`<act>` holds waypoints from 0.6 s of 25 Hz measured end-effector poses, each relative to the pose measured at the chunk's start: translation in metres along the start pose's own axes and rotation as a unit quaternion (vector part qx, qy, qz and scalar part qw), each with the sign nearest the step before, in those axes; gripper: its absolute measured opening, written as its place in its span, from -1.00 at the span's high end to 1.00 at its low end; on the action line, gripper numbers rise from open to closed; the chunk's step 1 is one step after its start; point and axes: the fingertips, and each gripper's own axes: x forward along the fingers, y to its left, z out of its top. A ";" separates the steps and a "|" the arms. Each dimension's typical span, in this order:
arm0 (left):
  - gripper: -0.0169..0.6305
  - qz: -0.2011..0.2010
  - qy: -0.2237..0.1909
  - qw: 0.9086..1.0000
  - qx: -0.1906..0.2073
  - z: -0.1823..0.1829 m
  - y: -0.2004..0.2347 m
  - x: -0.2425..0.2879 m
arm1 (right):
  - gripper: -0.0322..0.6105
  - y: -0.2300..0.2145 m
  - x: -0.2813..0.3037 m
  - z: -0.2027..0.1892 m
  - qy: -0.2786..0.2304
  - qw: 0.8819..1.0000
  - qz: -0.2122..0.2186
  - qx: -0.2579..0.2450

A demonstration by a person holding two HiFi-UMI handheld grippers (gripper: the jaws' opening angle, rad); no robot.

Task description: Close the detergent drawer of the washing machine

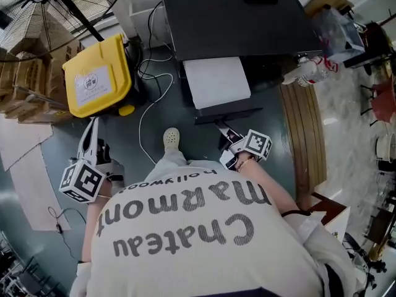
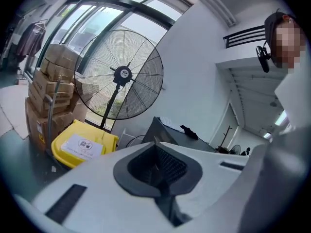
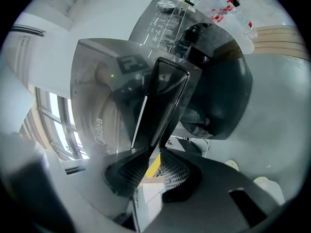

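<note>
The dark washing machine (image 1: pixel 247 17) stands at the top of the head view. Its detergent drawer (image 1: pixel 216 82) is pulled out towards me, white inside, with a dark front panel (image 1: pixel 229 112). My right gripper (image 1: pixel 226 142) reaches up to that panel. In the right gripper view the panel (image 3: pixel 165 101) runs down into the right gripper (image 3: pixel 150 164), whose pads close on its end. The round door glass (image 3: pixel 218 96) shows behind. My left gripper (image 1: pixel 93 135) is far to the left, pointing away from the machine. In its own view the left gripper (image 2: pixel 158 166) has its pads together, holding nothing.
A yellow bin (image 1: pixel 99 76) sits left of the machine, with a big floor fan (image 2: pixel 121 74) and stacked cartons (image 2: pixel 53 91) behind it. White cables (image 1: pixel 148 98) trail over the grey floor. My shoe (image 1: pixel 171 139) is below the drawer. Wooden boards (image 1: pixel 303 129) lie at the right.
</note>
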 end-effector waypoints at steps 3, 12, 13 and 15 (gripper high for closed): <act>0.92 -0.003 0.007 1.000 -0.004 0.002 0.008 0.014 | 0.62 -0.002 0.003 0.001 -0.001 1.000 -0.003 0.004; 0.92 -0.021 0.024 0.999 -0.010 -0.001 0.004 0.043 | 0.63 -0.006 0.001 0.005 -0.001 0.999 -0.034 0.022; 0.92 -0.022 0.025 0.999 -0.012 -0.002 0.004 0.045 | 0.63 -0.007 0.001 0.006 -0.001 0.999 -0.042 0.024; 0.92 -0.022 0.027 0.999 -0.014 -0.004 0.006 0.049 | 0.63 -0.009 0.002 0.007 -0.001 0.998 -0.050 0.023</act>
